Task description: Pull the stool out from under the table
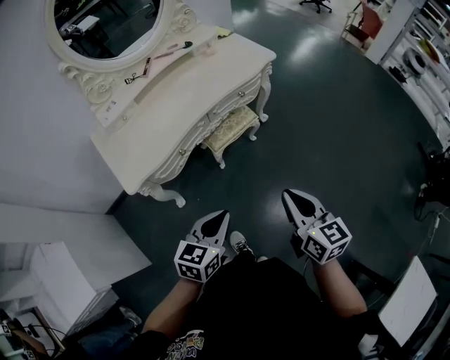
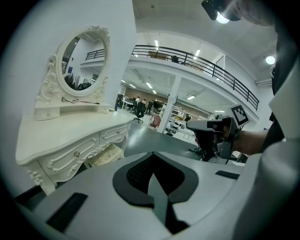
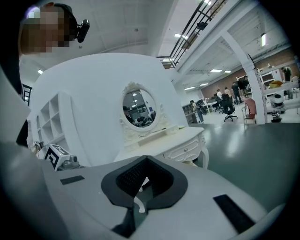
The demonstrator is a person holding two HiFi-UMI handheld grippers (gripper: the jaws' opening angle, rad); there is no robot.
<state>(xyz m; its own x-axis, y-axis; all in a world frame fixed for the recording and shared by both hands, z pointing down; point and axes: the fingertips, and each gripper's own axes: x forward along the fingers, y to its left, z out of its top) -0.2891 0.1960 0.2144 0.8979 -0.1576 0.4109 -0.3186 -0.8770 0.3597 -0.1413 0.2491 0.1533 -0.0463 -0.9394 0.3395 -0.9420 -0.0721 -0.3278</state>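
Stool: one stool (image 1: 230,130) with a pale patterned cushion stands on the dark floor (image 1: 330,105), pushed in under the front edge of the bench (image 1: 183,91). Only its outer part shows from the head view.
Stool in left tool view: the cushion (image 2: 107,154) shows below the bench drawers, ahead and to the left.
Step in hand: I judge this is the approach. The person is well apart from the stool and nothing touches it yet.
Left tool: the left tool (image 1: 223,215) has its jaws fully together and nothing between them. It hangs low in front of the person and points toward the bench.
Right tool: the right tool (image 1: 290,195) also has its jaws together and it is empty. It is beside the left one, well apart from the stool.
Next move: it probably calls for going closer, lowering one or both tools to the stool, opening the jaws, and taking the seat edge or a leg. After that, a pull straight away from the bench.
Care: the curved bench legs stand near the stool, so a slanted pull could catch on them.
Count: one stool, one bench, one oval mirror (image 1: 105,21), two tools.
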